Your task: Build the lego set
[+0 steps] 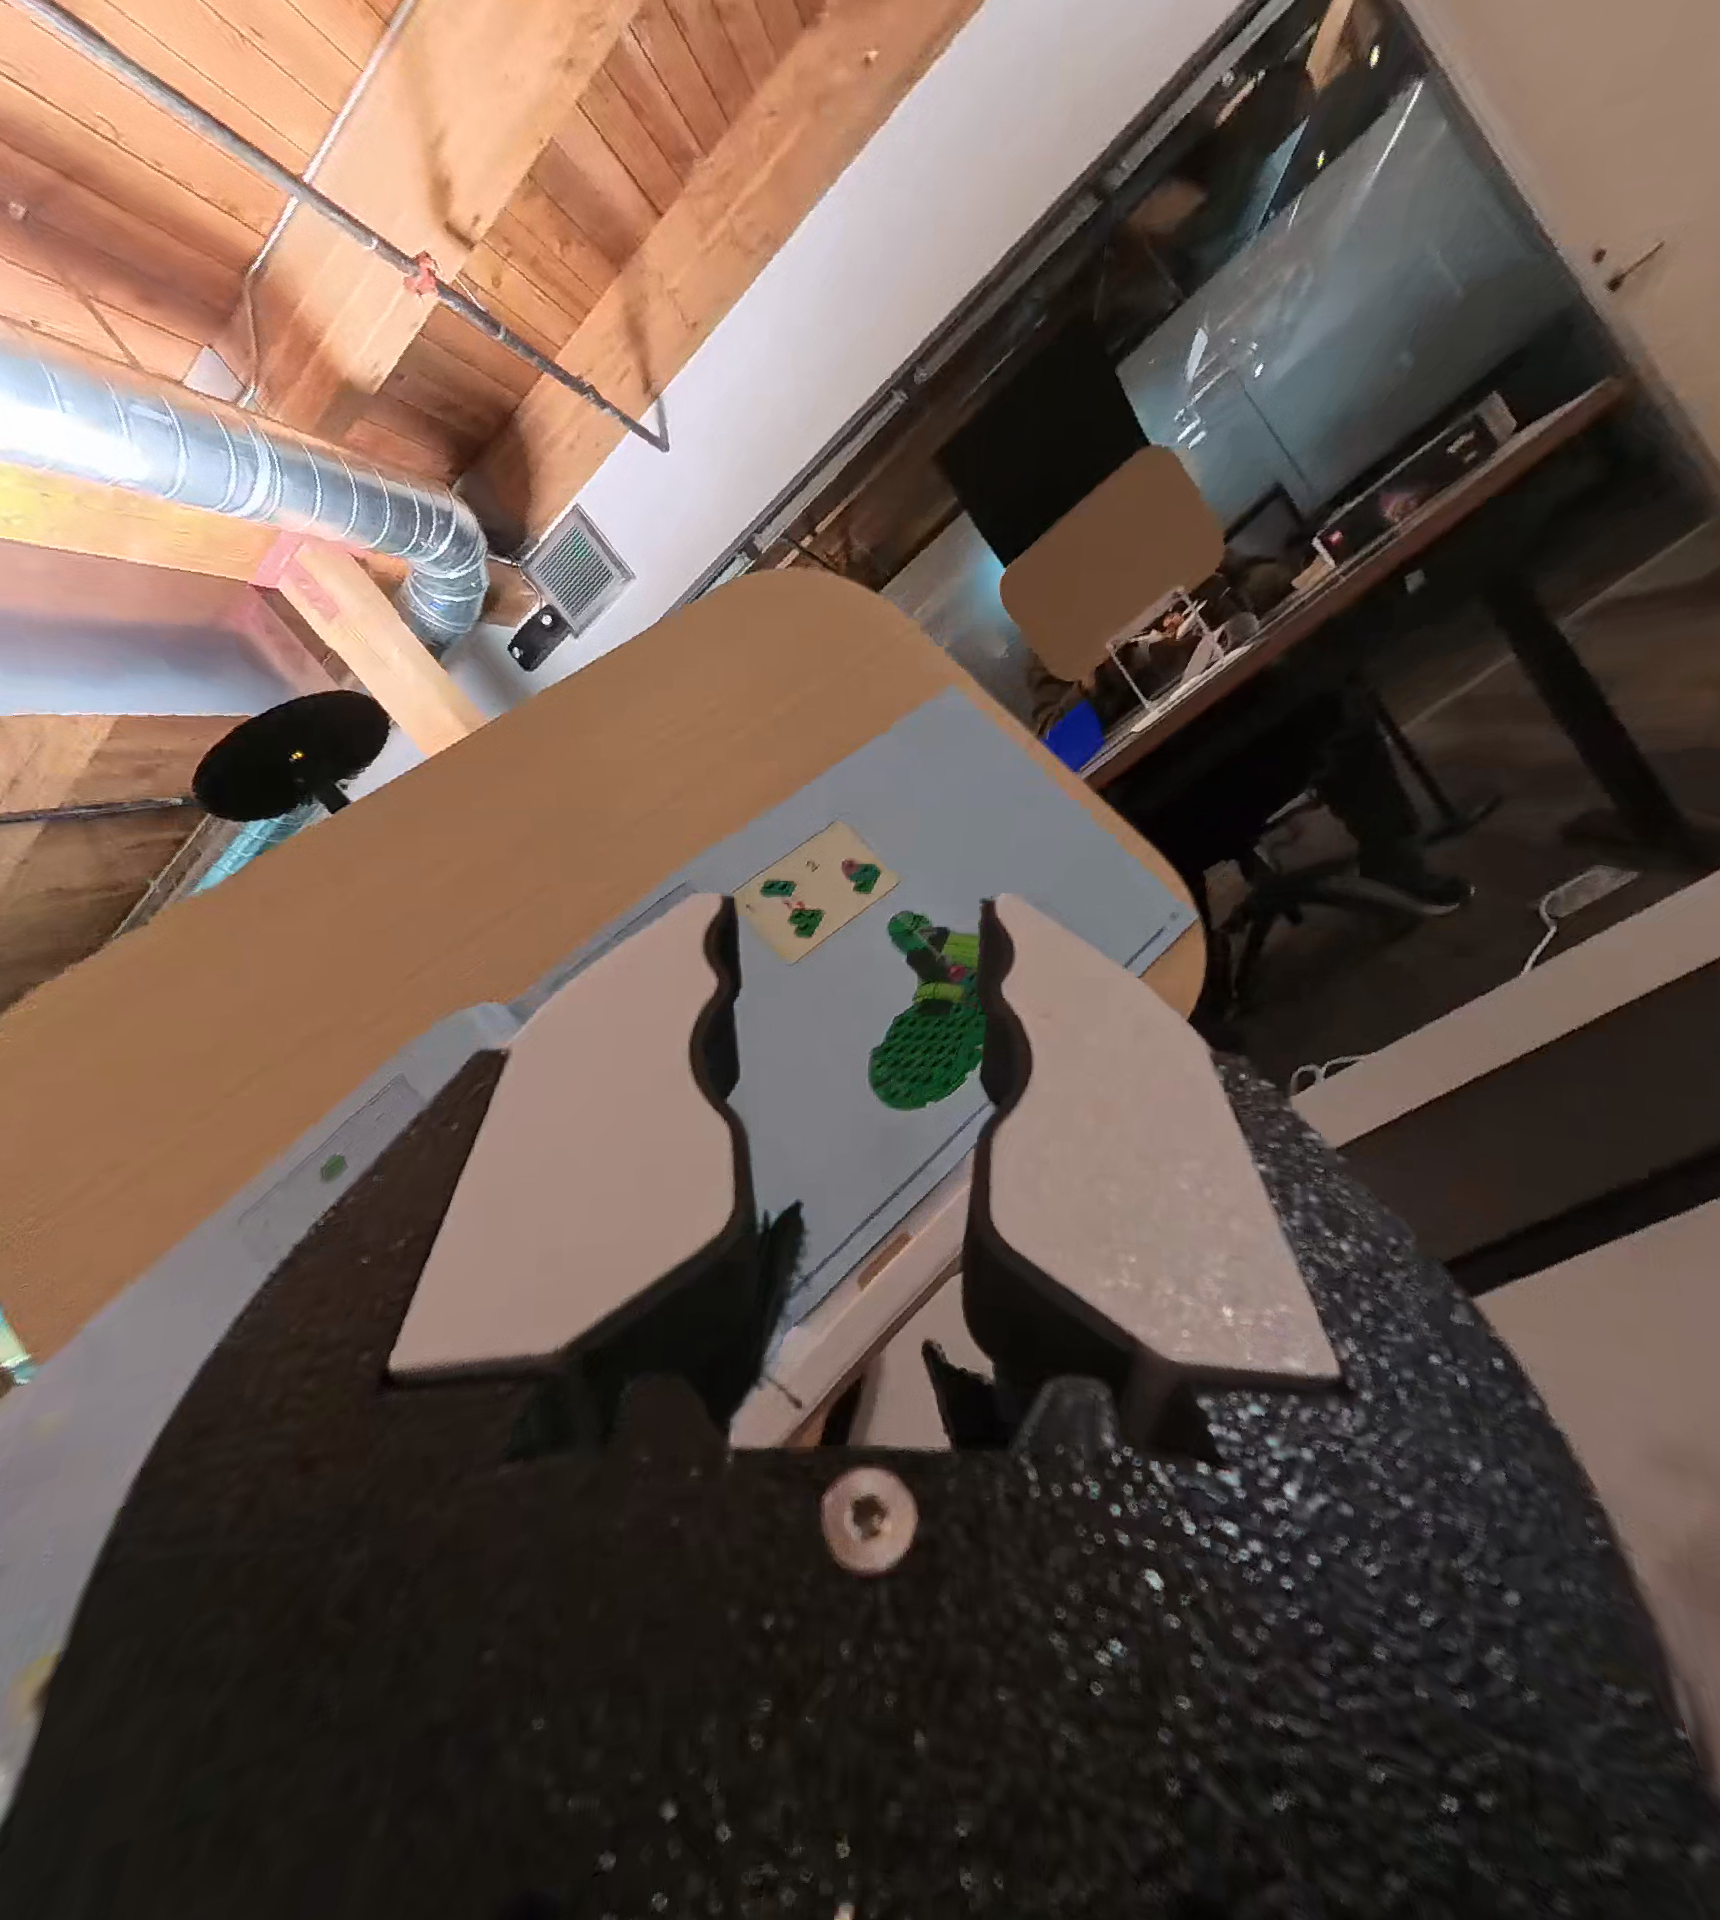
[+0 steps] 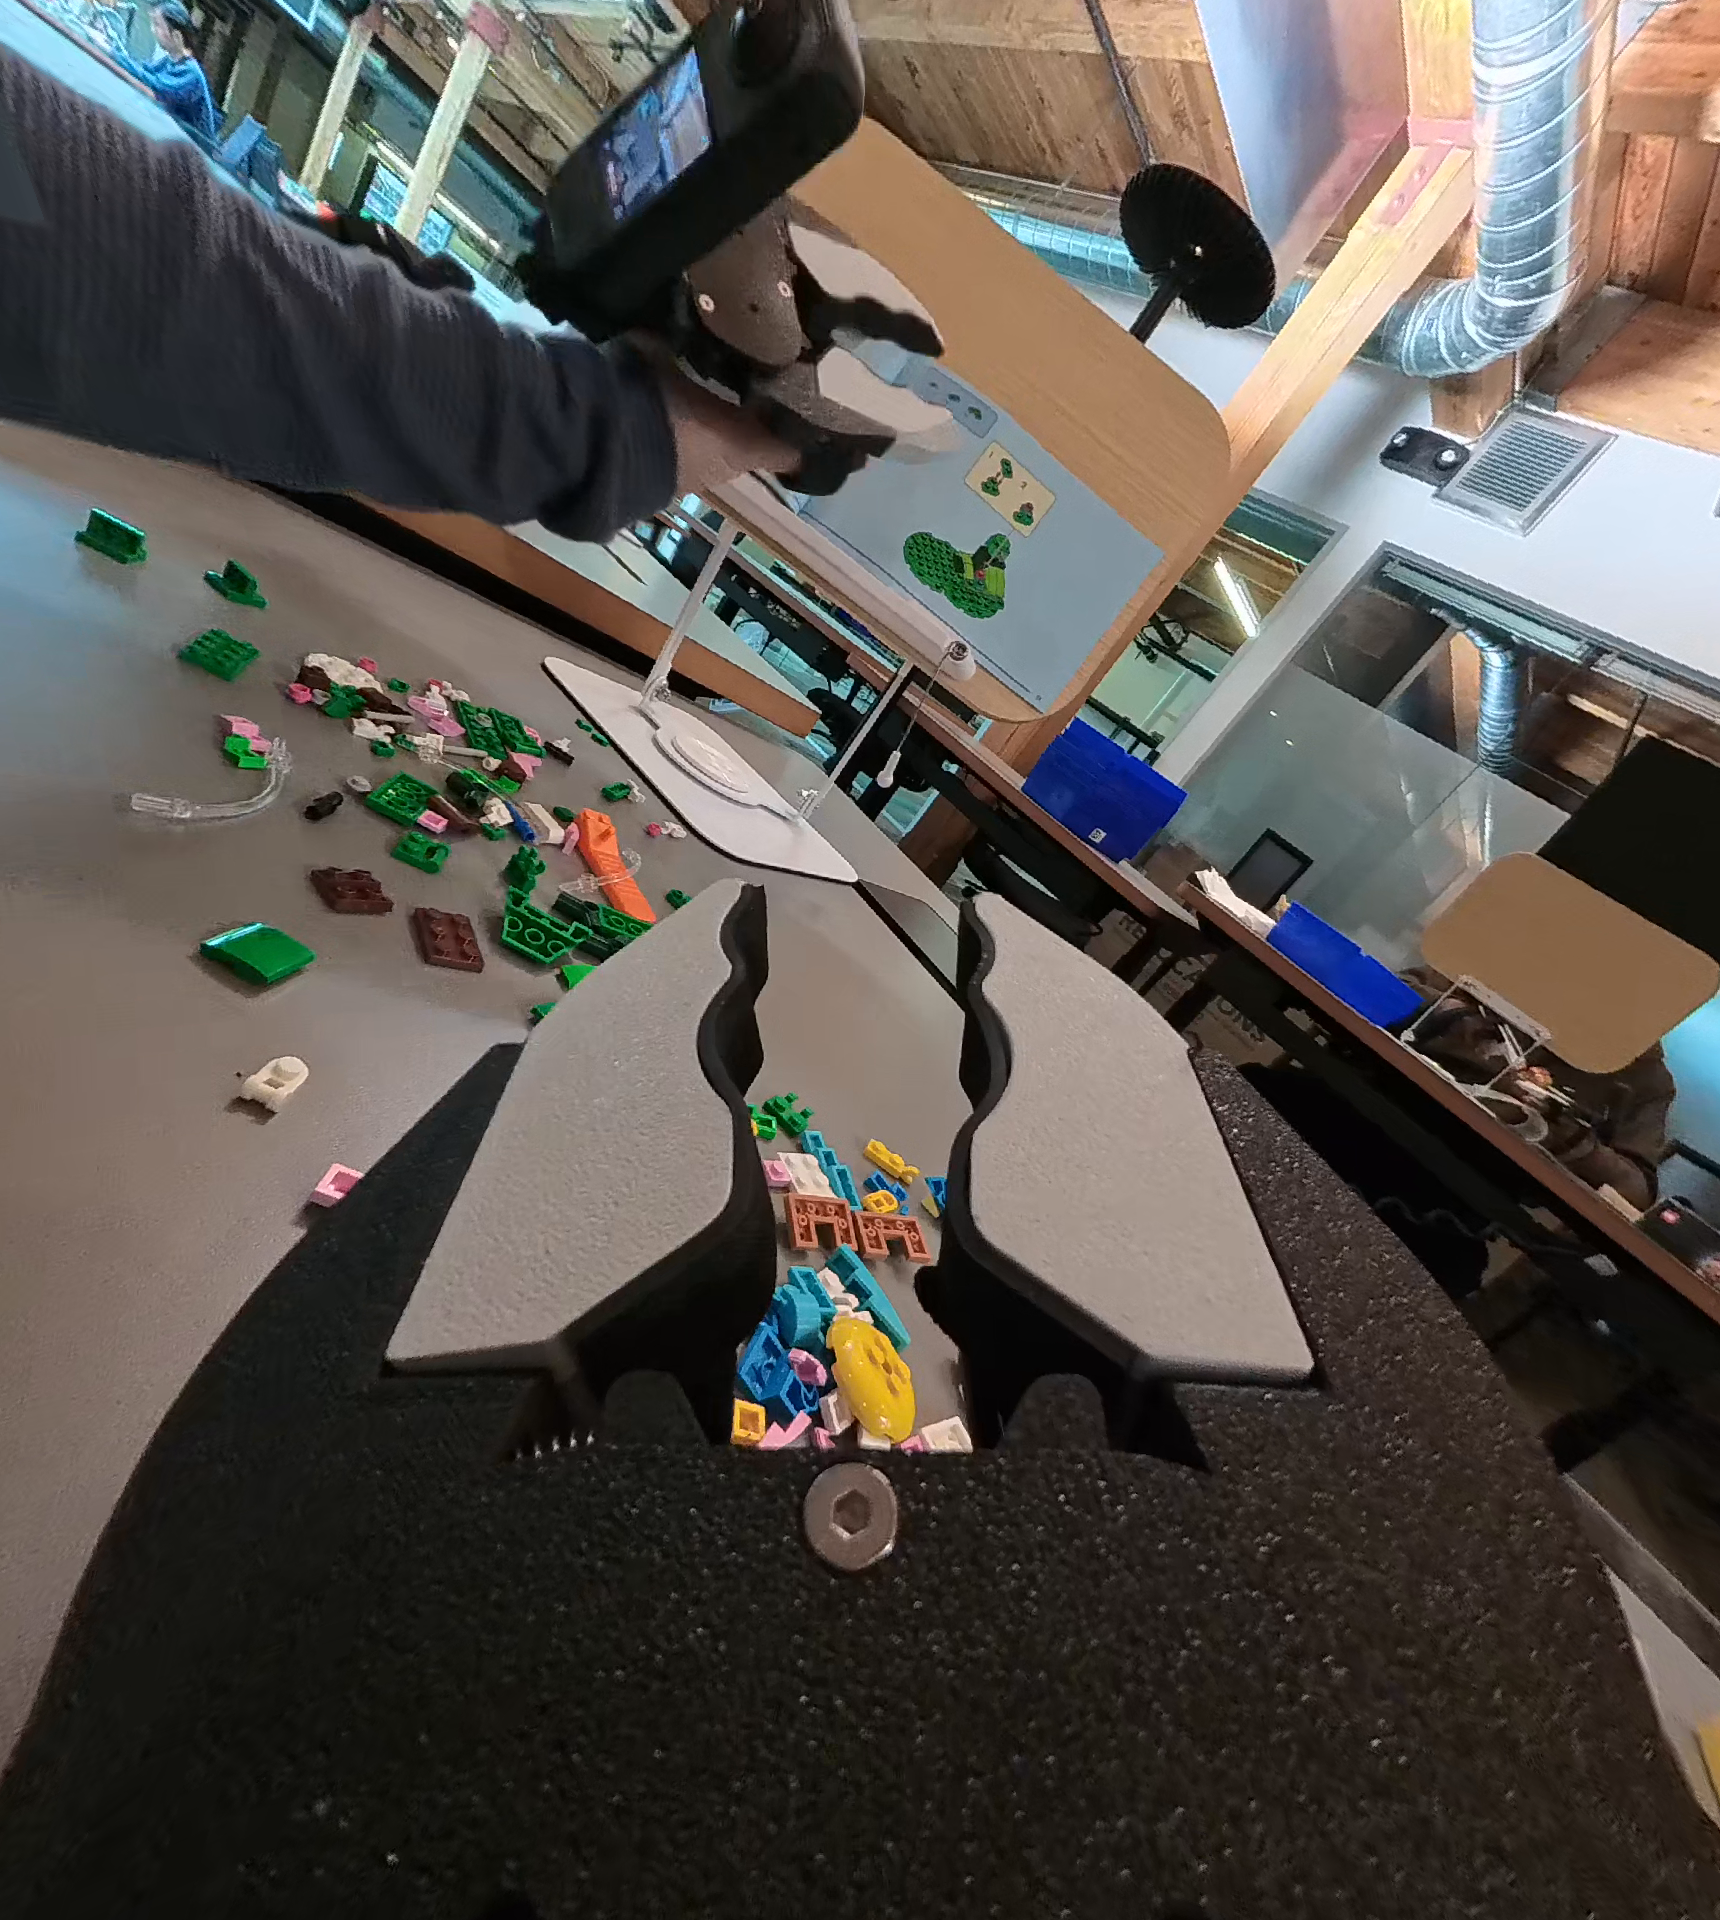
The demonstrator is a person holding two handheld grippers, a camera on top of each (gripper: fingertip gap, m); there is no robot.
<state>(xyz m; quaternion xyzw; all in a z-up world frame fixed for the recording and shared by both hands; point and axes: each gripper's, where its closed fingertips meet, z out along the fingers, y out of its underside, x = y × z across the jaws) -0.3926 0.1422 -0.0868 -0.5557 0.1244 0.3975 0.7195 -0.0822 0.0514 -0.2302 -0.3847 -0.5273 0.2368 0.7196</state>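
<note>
Grey table top (image 2: pixel 56 1039) is what everything sits on. Nearest, the right gripper (image 2: pixel 861 914) is held low over it with its fingers spread wide and nothing between them. Right under that gap a little heap of bricks (image 2: pixel 840 1299) can be seen: blue, pink and white bits, a yellow disc (image 2: pixel 871 1377) and two tan arch pieces (image 2: pixel 861 1231). A white stud piece (image 2: pixel 272 1081) and a pink tile (image 2: pixel 334 1184) are lying on their own just off to the left.

Farther out, the main scatter of lego parts (image 2: pixel 440 790) is spread across the table, mostly green, with two brown plates (image 2: pixel 399 914), an orange brick separator (image 2: pixel 612 868) and a clear curved piece (image 2: pixel 212 800).

Beyond that, an instruction page (image 2: pixel 981 540) is propped up on a white stand (image 2: pixel 721 790), with a green build drawn on it. The left gripper (image 2: pixel 903 384) is held up close in front of the page by a hand in a dark sleeve (image 2: pixel 264 343). In the left wrist view its fingers (image 1: pixel 617 1132) are also seen wide apart and empty, with the page (image 1: pixel 939 831) framed between them.
</note>
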